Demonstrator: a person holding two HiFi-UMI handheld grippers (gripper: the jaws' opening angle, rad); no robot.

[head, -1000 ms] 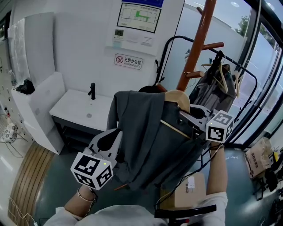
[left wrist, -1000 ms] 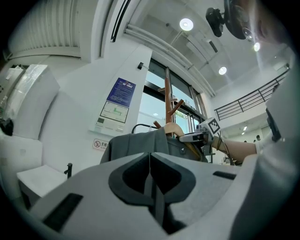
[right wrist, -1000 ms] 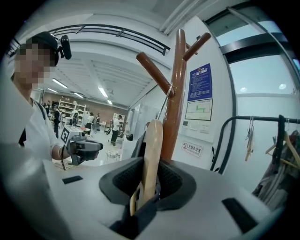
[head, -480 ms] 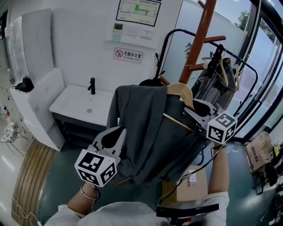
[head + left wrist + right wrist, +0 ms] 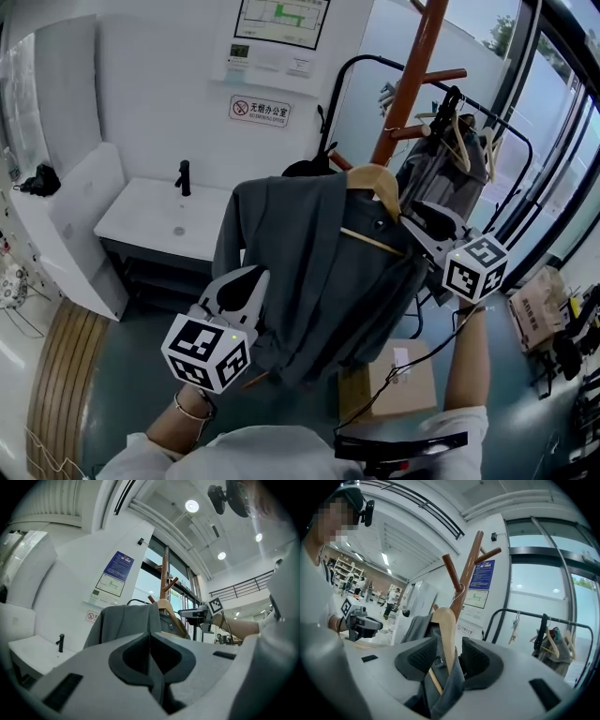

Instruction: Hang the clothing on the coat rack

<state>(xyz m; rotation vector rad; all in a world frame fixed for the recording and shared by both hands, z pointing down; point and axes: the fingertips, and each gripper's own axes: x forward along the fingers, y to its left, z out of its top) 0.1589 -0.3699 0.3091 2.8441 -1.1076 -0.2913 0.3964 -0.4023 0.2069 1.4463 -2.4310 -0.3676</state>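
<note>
Clothing (image 5: 309,272): only right gripper view shows hanger (image 5: 446,630) inside opening right claw (image 5: 449,657).

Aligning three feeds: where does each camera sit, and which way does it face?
Head view: on the head, facing down at the grey jacket on its wooden hanger; both forearms show.
Left gripper view: on left gripper, along closed jaws, toward the jacket.
Right gripper view: on right gripper, jaws opening round the hanger, toward the coat rack.
All share jacket, hanger.
</note>
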